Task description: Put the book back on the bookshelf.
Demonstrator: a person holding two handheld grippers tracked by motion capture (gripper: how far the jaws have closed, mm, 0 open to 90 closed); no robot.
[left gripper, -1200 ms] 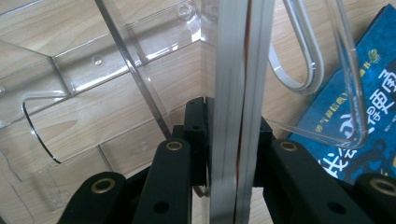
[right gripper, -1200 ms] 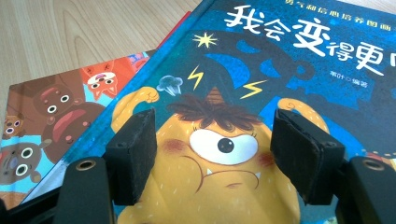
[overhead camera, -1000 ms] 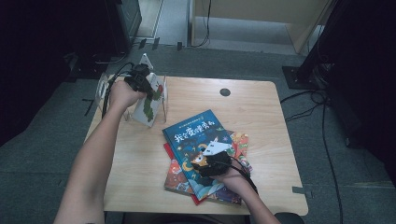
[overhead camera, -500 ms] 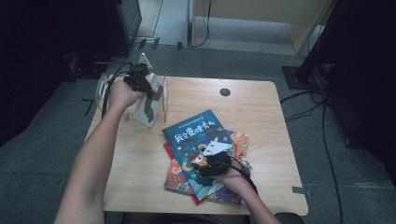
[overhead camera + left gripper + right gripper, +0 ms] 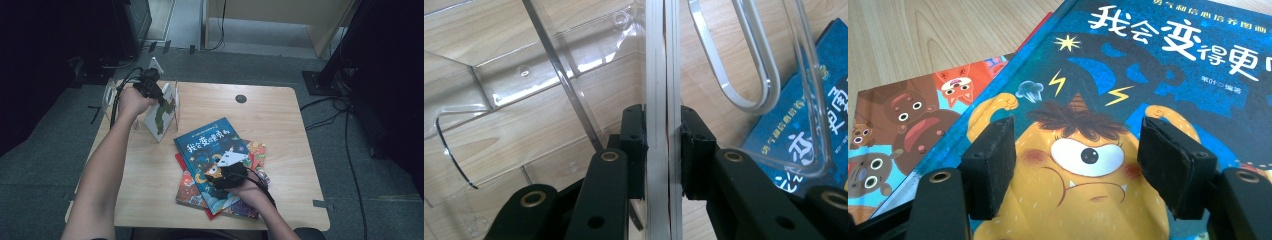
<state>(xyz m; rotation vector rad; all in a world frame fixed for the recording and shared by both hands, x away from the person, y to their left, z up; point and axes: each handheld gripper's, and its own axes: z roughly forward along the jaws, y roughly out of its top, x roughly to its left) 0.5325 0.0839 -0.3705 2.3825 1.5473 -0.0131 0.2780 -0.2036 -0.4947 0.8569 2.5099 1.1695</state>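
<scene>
Little had changed: the left gripper (image 5: 663, 145) still pinched the upright book (image 5: 162, 114); the right gripper (image 5: 1078, 165) stayed wide open over the blue book (image 5: 1158, 75).

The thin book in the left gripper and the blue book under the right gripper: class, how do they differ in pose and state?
The thin book stands upright in the clear rack; the blue book lies flat on the pile. The left gripper is clamped on the thin book; the right gripper is open above the blue one. Both are picture books.
</scene>
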